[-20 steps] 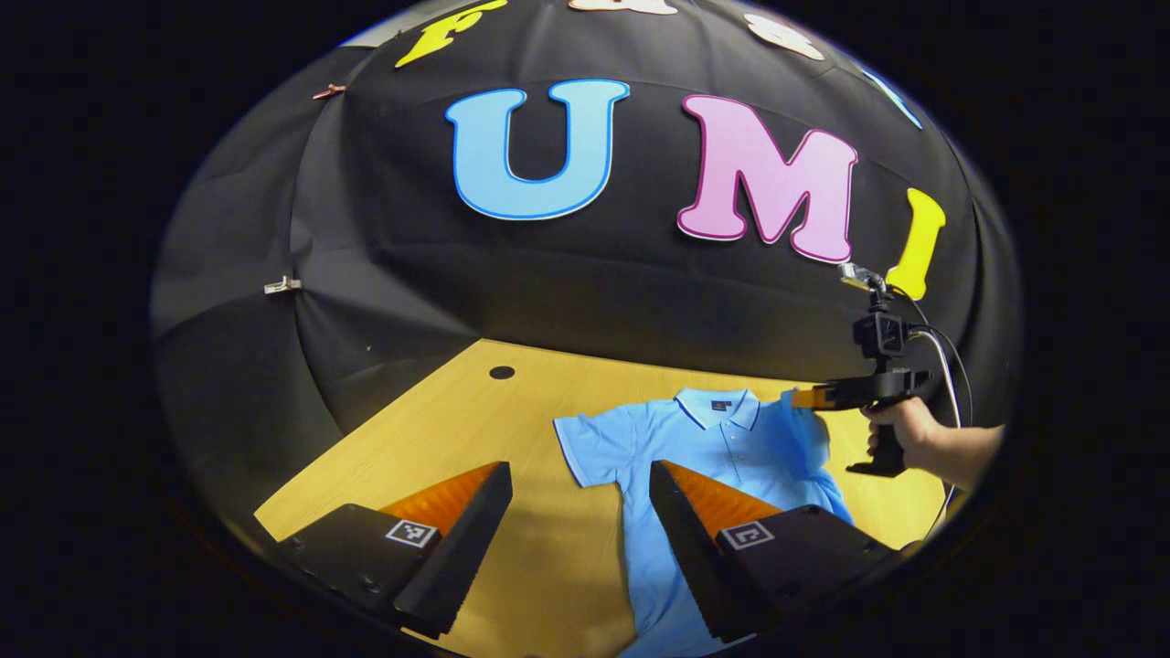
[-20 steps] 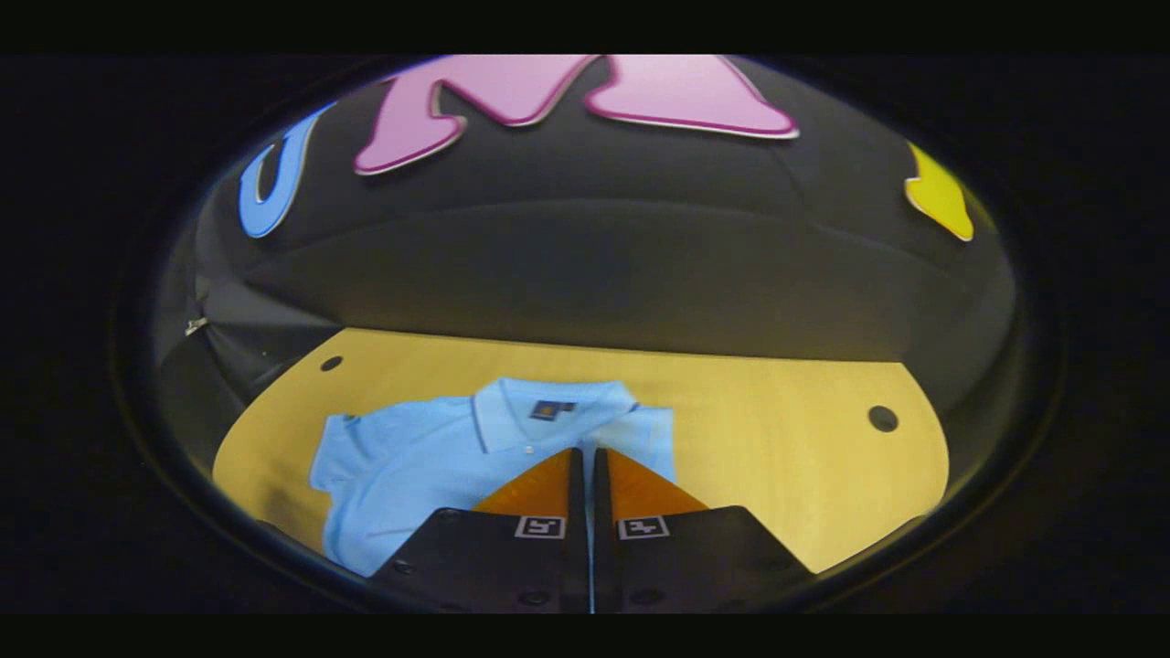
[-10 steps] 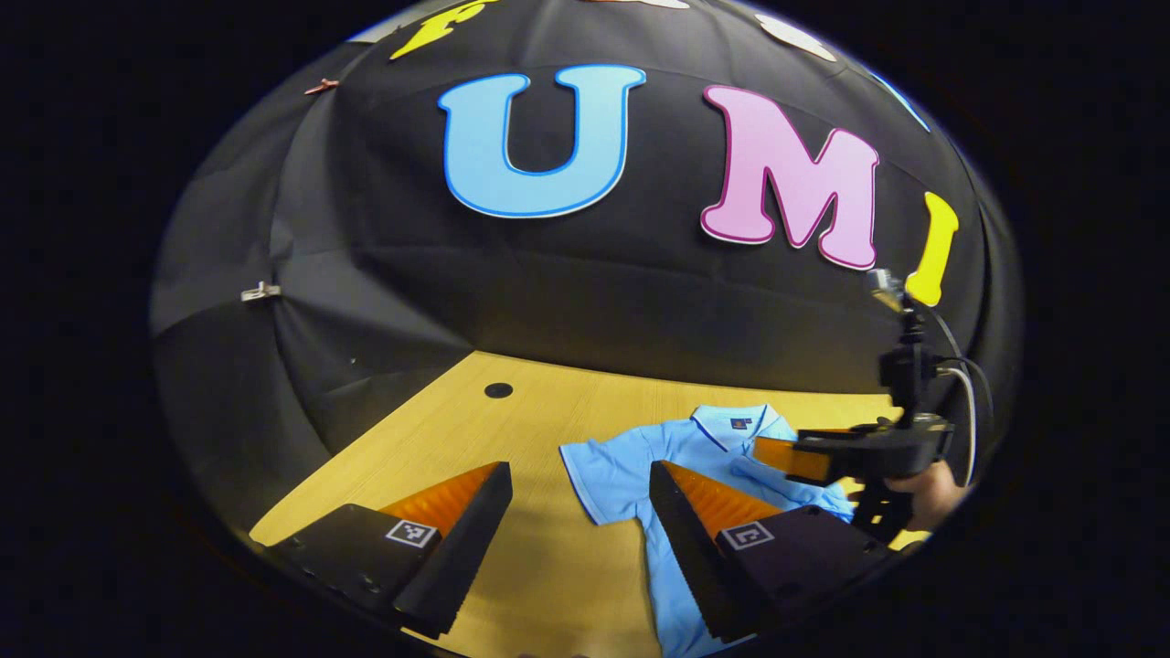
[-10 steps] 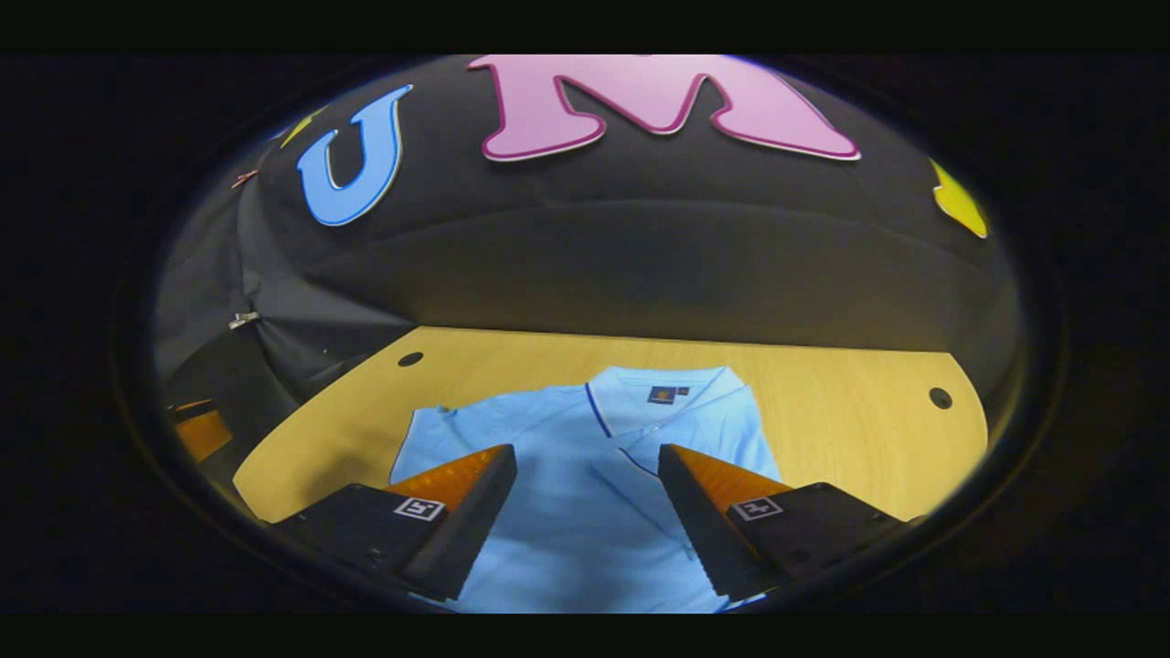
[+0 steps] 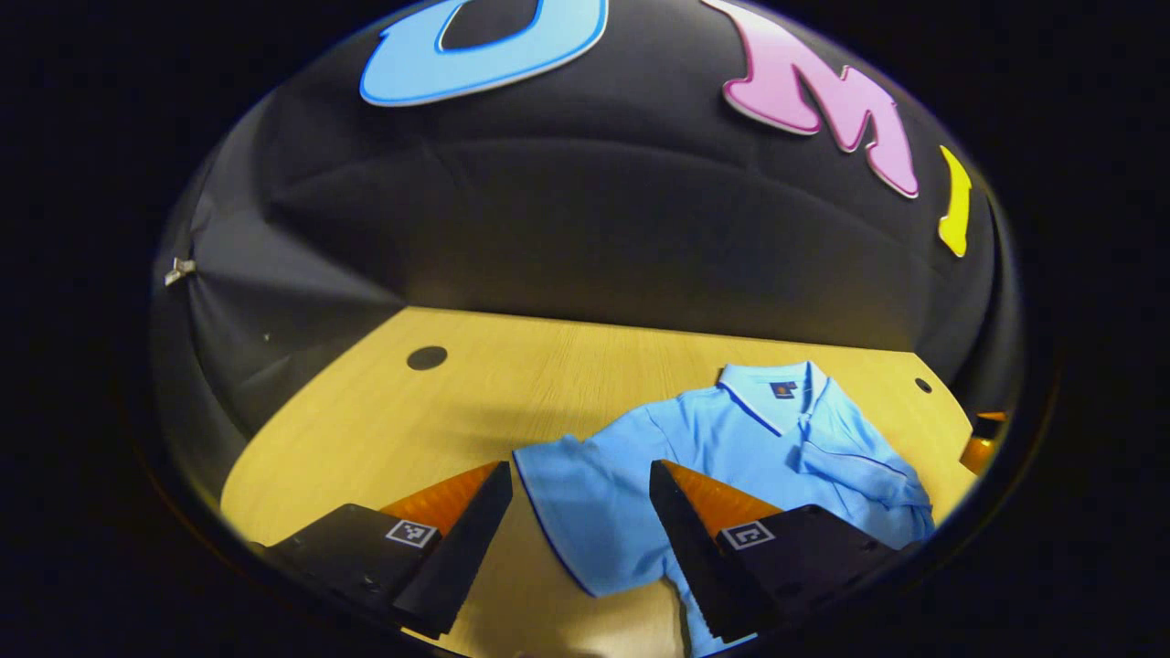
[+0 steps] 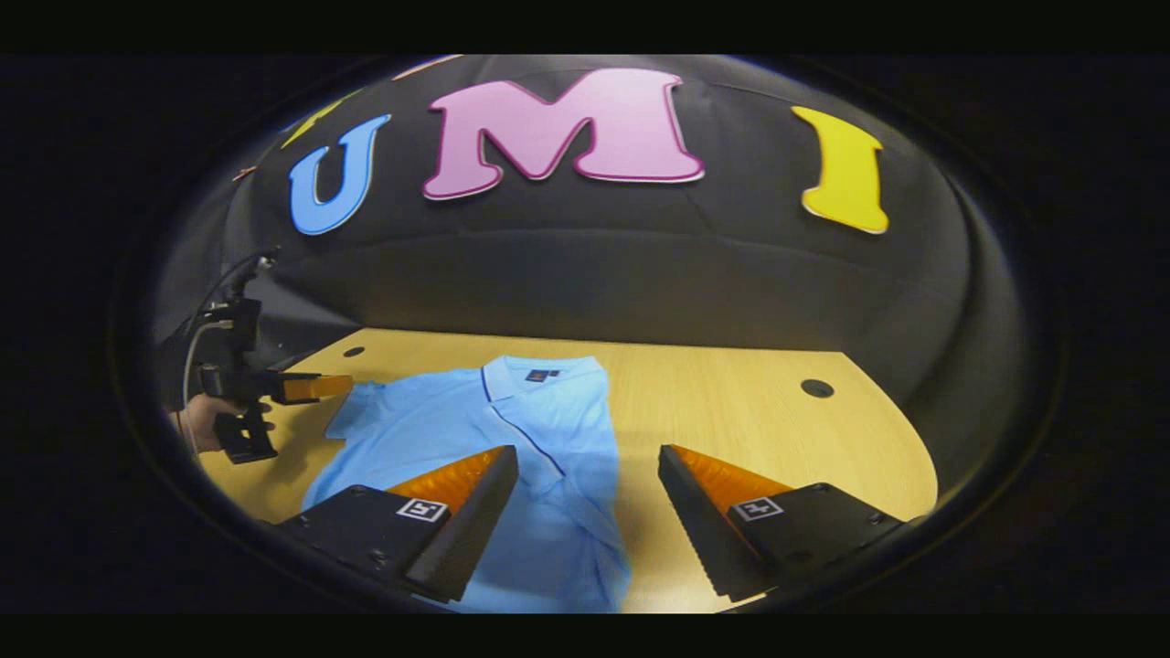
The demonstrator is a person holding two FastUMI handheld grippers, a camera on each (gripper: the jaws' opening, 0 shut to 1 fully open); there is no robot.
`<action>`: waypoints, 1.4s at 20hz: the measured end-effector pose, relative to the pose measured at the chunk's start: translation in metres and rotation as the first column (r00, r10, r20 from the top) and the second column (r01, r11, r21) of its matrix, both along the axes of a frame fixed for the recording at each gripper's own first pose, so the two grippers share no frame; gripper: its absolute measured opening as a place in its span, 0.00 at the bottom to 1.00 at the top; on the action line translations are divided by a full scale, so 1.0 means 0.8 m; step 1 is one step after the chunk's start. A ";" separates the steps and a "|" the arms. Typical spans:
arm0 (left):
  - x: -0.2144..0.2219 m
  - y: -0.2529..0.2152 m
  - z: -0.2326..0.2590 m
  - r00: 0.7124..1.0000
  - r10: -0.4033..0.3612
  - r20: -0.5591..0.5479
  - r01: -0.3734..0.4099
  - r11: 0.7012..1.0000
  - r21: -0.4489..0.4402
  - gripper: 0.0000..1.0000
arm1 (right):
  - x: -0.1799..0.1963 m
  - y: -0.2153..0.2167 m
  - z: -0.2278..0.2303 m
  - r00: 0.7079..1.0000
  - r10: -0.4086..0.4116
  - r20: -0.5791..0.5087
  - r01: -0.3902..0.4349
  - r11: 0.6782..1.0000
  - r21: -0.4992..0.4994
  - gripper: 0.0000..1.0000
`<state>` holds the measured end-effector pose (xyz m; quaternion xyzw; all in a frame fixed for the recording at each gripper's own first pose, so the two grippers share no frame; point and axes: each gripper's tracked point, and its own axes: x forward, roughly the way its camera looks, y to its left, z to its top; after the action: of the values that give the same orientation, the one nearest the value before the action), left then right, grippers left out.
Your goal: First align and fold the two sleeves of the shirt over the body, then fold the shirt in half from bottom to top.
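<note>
A light blue polo shirt (image 5: 731, 439) lies face up on the wooden table (image 5: 512, 384), collar (image 5: 777, 391) toward the wall. Its right sleeve (image 5: 855, 466) lies folded across the chest, its trimmed edge (image 6: 523, 437) running diagonally over the body. The left sleeve (image 5: 571, 498) is spread flat on the table. My left gripper (image 5: 580, 468) is open just above that sleeve, its fingers on either side of it. In the right gripper view a hand (image 6: 196, 425) holds the left gripper (image 6: 334, 386) beside the sleeve (image 6: 352, 411). My right gripper (image 6: 588, 450) hovers open over the shirt's right edge, holding nothing.
The tabletop has round cable holes (image 5: 427, 357) (image 6: 816, 387) near its back corners. Black cloth walls (image 5: 585, 228) close the booth behind and at the sides. Bare wood (image 6: 749, 420) lies to the right of the shirt.
My right gripper opened, let go of the right sleeve, now folded over the body, and drew back to the right. My left gripper moved down toward the left sleeve.
</note>
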<state>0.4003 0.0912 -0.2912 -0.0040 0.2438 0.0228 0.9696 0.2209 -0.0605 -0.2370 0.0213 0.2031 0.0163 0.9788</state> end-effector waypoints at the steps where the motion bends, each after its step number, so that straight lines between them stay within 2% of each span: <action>1: 0.015 0.009 -0.011 1.000 0.010 -0.012 -0.010 1.000 0.019 0.97 | -0.004 -0.011 -0.009 1.000 -0.014 -0.013 0.014 1.000 -0.002 0.96; 6: 0.035 0.014 -0.052 0.991 0.008 -0.135 0.008 0.994 0.113 0.97 | -0.011 -0.044 -0.012 0.997 -0.070 -0.020 0.071 0.997 0.029 0.96; 9: 0.037 0.008 -0.061 0.985 0.011 -0.170 0.001 0.998 0.069 0.98 | -0.010 -0.048 -0.009 0.997 -0.080 -0.021 0.082 0.993 0.088 0.96; 11: 0.037 0.007 -0.062 0.983 -0.002 -0.182 0.013 0.998 0.061 0.96 | -0.007 -0.052 -0.013 0.996 -0.080 -0.023 0.082 0.993 0.089 0.96; 12: 0.038 0.001 -0.061 0.984 -0.032 -0.176 0.044 0.997 0.060 0.91 | -0.009 -0.054 -0.016 0.996 -0.079 -0.029 0.081 0.993 0.088 0.96; 13: 0.041 -0.006 -0.061 0.982 -0.050 -0.182 0.062 0.996 0.059 0.80 | -0.010 -0.053 -0.020 0.996 -0.075 -0.039 0.078 0.993 0.091 0.96; 14: 0.042 -0.013 -0.063 0.981 -0.068 -0.180 0.080 0.995 0.061 0.64 | -0.011 -0.052 -0.025 0.996 -0.071 -0.055 0.076 0.993 0.095 0.96; 15: 0.046 -0.018 -0.064 0.980 -0.080 -0.182 0.093 0.993 0.066 0.49 | -0.013 -0.049 -0.030 0.996 -0.065 -0.064 0.071 0.992 0.103 0.92; 16: 0.046 -0.023 -0.063 0.979 -0.093 -0.182 0.107 0.992 0.069 0.34 | -0.013 -0.047 -0.033 0.996 -0.062 -0.063 0.069 0.992 0.108 0.98; 17: 0.046 -0.025 -0.062 0.980 -0.094 -0.177 0.108 0.992 0.072 0.31 | -0.014 -0.045 -0.037 0.996 -0.061 -0.062 0.068 0.992 0.110 0.99; 18: 0.048 -0.027 -0.062 0.981 -0.091 -0.174 0.105 0.992 0.074 0.19 | -0.016 -0.045 -0.041 0.996 -0.059 -0.066 0.066 0.991 0.112 0.98; 19: 0.050 -0.028 -0.062 0.982 -0.086 -0.170 0.100 0.992 0.075 0.14 | -0.020 -0.044 -0.045 0.996 -0.058 -0.070 0.066 0.991 0.114 0.99; 23: 0.045 -0.035 -0.054 0.982 -0.064 -0.175 0.081 0.993 0.091 0.06 | -0.035 -0.056 -0.052 0.995 -0.074 -0.072 0.081 0.991 0.102 0.98; 25: 0.044 -0.057 -0.038 0.986 -0.075 -0.146 0.089 0.992 0.086 0.02 | -0.046 -0.068 -0.052 0.993 -0.093 -0.077 0.100 0.990 0.103 0.98; 26: 0.041 -0.075 -0.026 0.988 -0.082 -0.134 0.091 0.994 0.064 0.06 | -0.054 -0.072 -0.052 0.991 -0.104 -0.090 0.113 0.987 0.112 0.98; 28: 0.036 -0.123 -0.005 0.987 -0.123 -0.105 0.126 0.992 0.019 0.06 | -0.065 -0.075 -0.045 0.989 -0.117 -0.085 0.128 0.982 0.136 0.99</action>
<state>0.4292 -0.0072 -0.2955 0.0248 0.2934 -0.0346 0.9551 0.1692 -0.1207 -0.2728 0.1034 0.2370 -0.0307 0.9655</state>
